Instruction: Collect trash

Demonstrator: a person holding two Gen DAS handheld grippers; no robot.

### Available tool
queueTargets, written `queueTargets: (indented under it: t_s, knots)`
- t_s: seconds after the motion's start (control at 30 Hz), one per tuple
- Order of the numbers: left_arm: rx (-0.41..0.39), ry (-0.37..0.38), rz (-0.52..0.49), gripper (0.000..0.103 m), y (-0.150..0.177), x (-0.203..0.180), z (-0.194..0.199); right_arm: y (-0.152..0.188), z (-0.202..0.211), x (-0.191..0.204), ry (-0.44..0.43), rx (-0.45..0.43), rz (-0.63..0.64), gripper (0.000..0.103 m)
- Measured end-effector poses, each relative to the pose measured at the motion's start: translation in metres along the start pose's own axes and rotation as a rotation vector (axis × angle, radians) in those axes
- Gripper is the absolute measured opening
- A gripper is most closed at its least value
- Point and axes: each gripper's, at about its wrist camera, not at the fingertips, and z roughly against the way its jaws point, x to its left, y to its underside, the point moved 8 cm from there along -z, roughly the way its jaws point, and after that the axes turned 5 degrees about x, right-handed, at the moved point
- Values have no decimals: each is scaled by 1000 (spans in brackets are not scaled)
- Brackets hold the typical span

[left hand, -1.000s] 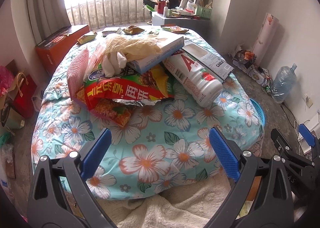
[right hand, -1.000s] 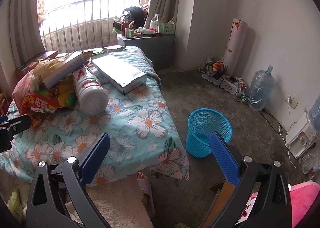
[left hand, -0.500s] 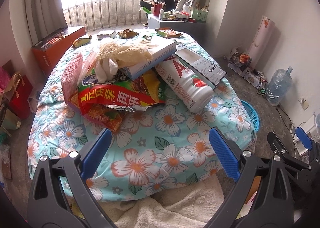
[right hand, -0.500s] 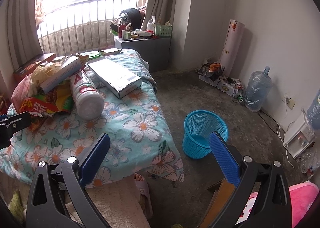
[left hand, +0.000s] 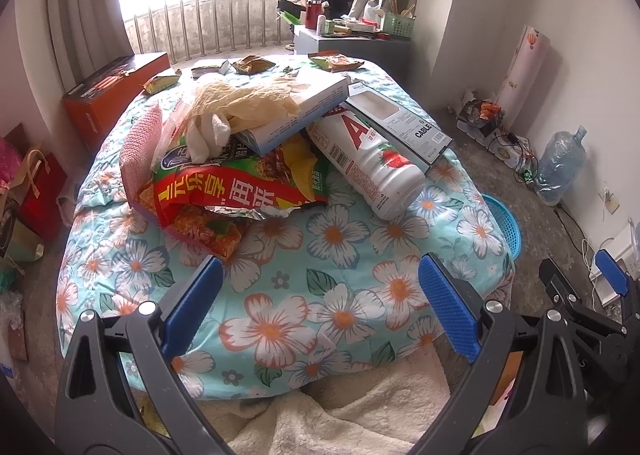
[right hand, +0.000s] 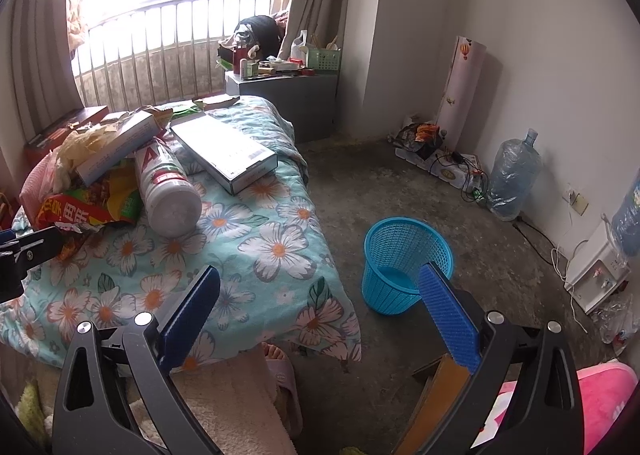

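Note:
A heap of trash lies on the floral bedspread [left hand: 280, 319]: a red and green snack bag [left hand: 236, 187], a white bottle with a red A [left hand: 372, 167], a flat box marked CABLE [left hand: 400, 123], a white carton [left hand: 296, 111] under crumpled tan paper [left hand: 248, 99], and small wrappers [left hand: 252, 64] at the far end. A blue mesh bin [right hand: 404, 263] stands on the floor right of the bed. My left gripper [left hand: 320, 307] is open and empty above the near bedspread. My right gripper [right hand: 320, 311] is open and empty over the bed edge, left of the bin.
An orange box [left hand: 116, 91] sits left of the bed. A grey cabinet [right hand: 288, 95] with clutter stands by the window. A water jug [right hand: 512, 175], power strip and cables [right hand: 452, 163] line the right wall. A slippered foot [right hand: 280, 367] is below the bed edge.
Both grippers have drawn back and a little higher from the bed, so the trash heap and bin look slightly smaller. Both stay open. Nothing on the bed has moved.

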Motion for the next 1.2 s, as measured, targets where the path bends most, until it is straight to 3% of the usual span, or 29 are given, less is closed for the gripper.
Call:
queueTargets:
  t_s: [1.2]
  knots:
    - [2,-26,37,94,-1,14,1,-1,0,-6,23,-1,-1,97]
